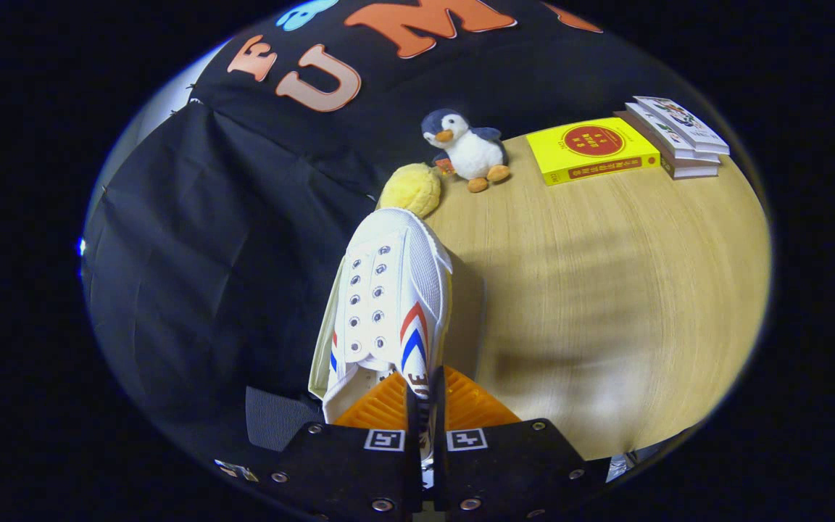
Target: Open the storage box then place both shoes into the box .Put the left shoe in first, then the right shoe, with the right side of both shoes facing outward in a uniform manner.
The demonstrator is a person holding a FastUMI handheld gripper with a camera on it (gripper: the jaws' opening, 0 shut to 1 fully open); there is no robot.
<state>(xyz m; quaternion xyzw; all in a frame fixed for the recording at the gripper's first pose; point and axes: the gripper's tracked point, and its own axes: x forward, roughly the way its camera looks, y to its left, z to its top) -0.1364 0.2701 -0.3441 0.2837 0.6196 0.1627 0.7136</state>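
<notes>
Between the fingers, at their very tips, sits the side wall of a white shoe [388, 304]: the gripper [425, 406] is pinched together on the shoe's collar edge, with just a thin strip of fabric showing in the narrow gap between the two fingers. The shoe hangs forward from that grip, toe pointing away from the fingers, its top with the rows of empty eyelets turned up toward the camera and red and blue chevron stripes showing on both flanks. It appears lifted, since a soft shadow lies on the table [606, 290] just beside it. The gripper points forward and downward along the table's near-left edge, tilted so the wood surface slopes up to the right in the gripper view.

Left of the shoe hangs black cloth. Just beyond the toe lies a yellow plush [410, 190], partly hidden by the shoe. Next to it, farther back, a toy penguin [467, 148] stands upright near the wall. Right of the penguin a yellow book [591, 150] lies flat on the table, and just beside that, at the far right, is a short stack of books [678, 135].
</notes>
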